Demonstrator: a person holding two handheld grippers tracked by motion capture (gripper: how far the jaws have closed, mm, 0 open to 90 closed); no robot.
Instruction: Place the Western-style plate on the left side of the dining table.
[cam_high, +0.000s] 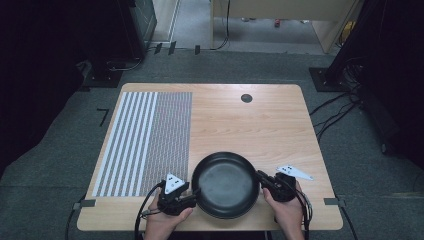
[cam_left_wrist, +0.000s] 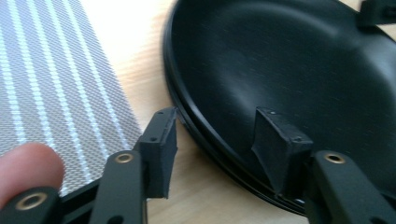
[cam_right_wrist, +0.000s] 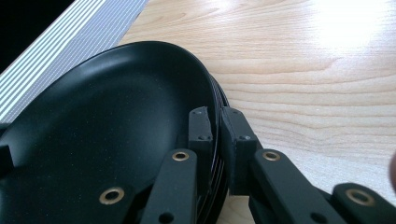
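A stack of round black dishes (cam_high: 226, 184) lies near the front edge of the wooden table (cam_high: 265, 125), with several rims showing at its side. My left gripper (cam_high: 196, 192) is at the stack's left rim. In the left gripper view its jaws straddle the rim of the dishes (cam_left_wrist: 280, 60), one outside and one inside, with a gap to the outer pad, so my left gripper (cam_left_wrist: 215, 140) is open. My right gripper (cam_high: 259, 176) is at the right rim. In the right gripper view my right gripper (cam_right_wrist: 217, 126) is shut on the rim of the dishes (cam_right_wrist: 102, 130).
A grey mat (cam_high: 145, 142), striped on its left half and finely checked on its right, covers the table's left side. A small black round grommet (cam_high: 246, 98) sits near the far edge. Cables trail off the front edge behind both hands.
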